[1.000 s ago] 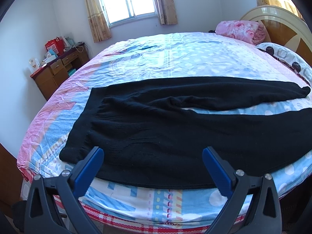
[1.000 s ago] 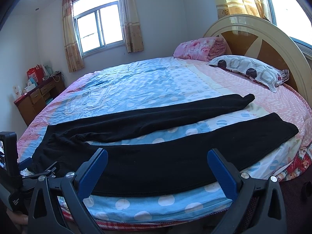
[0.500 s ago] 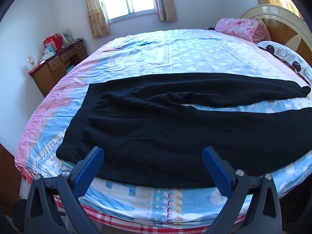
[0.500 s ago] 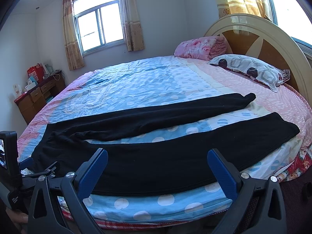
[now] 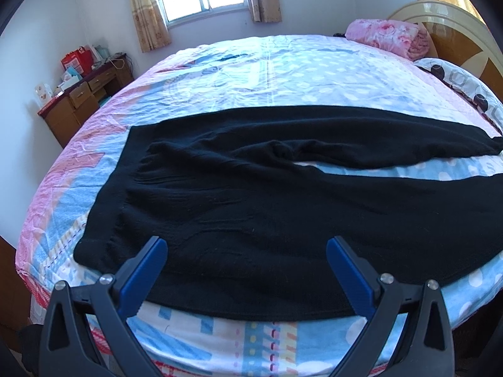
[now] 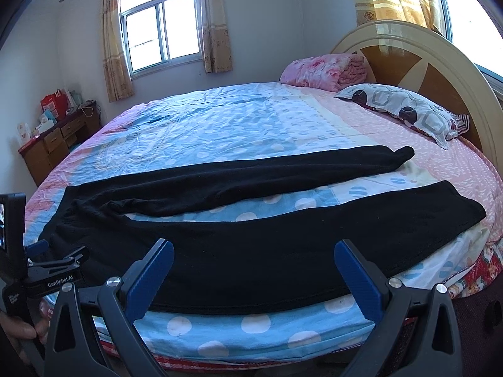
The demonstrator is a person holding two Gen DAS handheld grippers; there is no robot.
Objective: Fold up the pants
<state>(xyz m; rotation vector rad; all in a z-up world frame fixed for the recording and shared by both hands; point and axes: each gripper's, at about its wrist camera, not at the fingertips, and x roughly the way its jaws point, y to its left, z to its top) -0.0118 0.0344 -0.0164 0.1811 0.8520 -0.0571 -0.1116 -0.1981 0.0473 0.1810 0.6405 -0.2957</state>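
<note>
Black pants lie spread flat on the round bed, waistband at the left, both legs running right. In the right wrist view the pants show a far leg and a near leg with a gap of sheet between them. My left gripper is open and empty, hovering over the near hip area by the bed's front edge. My right gripper is open and empty above the near leg's middle. The left gripper also shows at the left edge of the right wrist view.
The bed sheet is blue, white and pink. A patterned pillow and a folded pink blanket lie by the headboard. A wooden dresser stands at the left wall under clutter.
My left gripper has moved forward and down over the waist end of the pants, which look larger now. The right gripper has barely moved. Both stay open.
</note>
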